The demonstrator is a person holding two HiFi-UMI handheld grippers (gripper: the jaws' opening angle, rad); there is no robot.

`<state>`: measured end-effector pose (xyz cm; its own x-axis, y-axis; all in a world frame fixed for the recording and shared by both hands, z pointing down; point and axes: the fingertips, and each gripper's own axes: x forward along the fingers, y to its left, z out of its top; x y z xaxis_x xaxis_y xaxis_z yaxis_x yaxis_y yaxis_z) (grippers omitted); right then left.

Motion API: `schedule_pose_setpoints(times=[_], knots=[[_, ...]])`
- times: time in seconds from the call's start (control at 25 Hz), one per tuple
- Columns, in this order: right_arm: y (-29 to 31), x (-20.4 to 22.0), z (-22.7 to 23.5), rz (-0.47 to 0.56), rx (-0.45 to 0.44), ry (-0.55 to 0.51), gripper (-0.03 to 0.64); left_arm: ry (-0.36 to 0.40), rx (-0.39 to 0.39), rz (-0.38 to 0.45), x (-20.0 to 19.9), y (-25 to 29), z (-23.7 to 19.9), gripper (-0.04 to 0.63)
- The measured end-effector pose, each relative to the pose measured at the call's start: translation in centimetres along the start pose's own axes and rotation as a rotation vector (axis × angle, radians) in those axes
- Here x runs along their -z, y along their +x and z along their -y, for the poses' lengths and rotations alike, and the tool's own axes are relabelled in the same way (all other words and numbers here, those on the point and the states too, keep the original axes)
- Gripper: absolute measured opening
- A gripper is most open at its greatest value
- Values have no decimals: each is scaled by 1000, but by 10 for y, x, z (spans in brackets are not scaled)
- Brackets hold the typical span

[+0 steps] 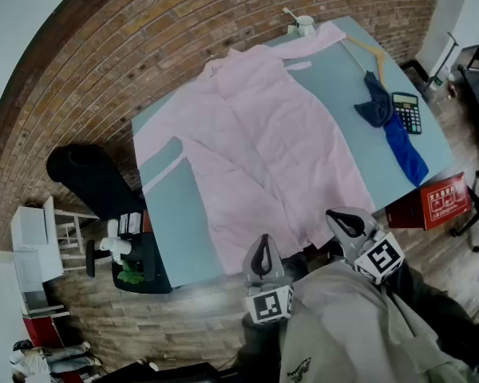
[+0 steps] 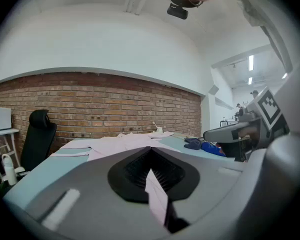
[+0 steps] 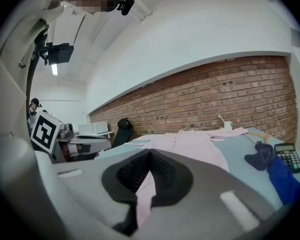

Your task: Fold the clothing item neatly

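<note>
A pale pink shirt (image 1: 259, 142) lies spread flat on the light blue table (image 1: 180, 214), collar at the far side and hem at the near edge. My left gripper (image 1: 263, 247) is at the near edge, shut on the hem. A fold of pink cloth (image 2: 157, 196) shows pinched between its jaws. My right gripper (image 1: 341, 215) is a little to the right, also shut on the hem, with pink cloth (image 3: 145, 196) between its jaws. Both point nearly level across the table toward the brick wall.
A dark blue cloth (image 1: 393, 130), a calculator (image 1: 407, 112) and a wooden hanger (image 1: 369, 50) lie on the table's right side. A white cup (image 1: 305, 25) stands at the far corner. A black chair (image 1: 92, 178) is left of the table, a red box (image 1: 445, 200) at its right.
</note>
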<state>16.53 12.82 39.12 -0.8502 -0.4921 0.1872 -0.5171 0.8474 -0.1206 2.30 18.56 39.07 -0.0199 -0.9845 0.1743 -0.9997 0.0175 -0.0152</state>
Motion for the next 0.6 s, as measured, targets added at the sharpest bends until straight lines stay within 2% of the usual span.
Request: schedule_pose_setpoints(times=[0.2, 0.4, 0.6], knots=[[0, -4, -1, -8, 1, -19, -3, 19, 48, -19, 0, 10, 10, 6], [0, 1, -3, -18, 9, 10, -2, 52, 112, -39, -1, 16, 26, 6], [14, -4, -1, 17, 70, 46, -2, 48, 131, -35, 1, 24, 13, 6]])
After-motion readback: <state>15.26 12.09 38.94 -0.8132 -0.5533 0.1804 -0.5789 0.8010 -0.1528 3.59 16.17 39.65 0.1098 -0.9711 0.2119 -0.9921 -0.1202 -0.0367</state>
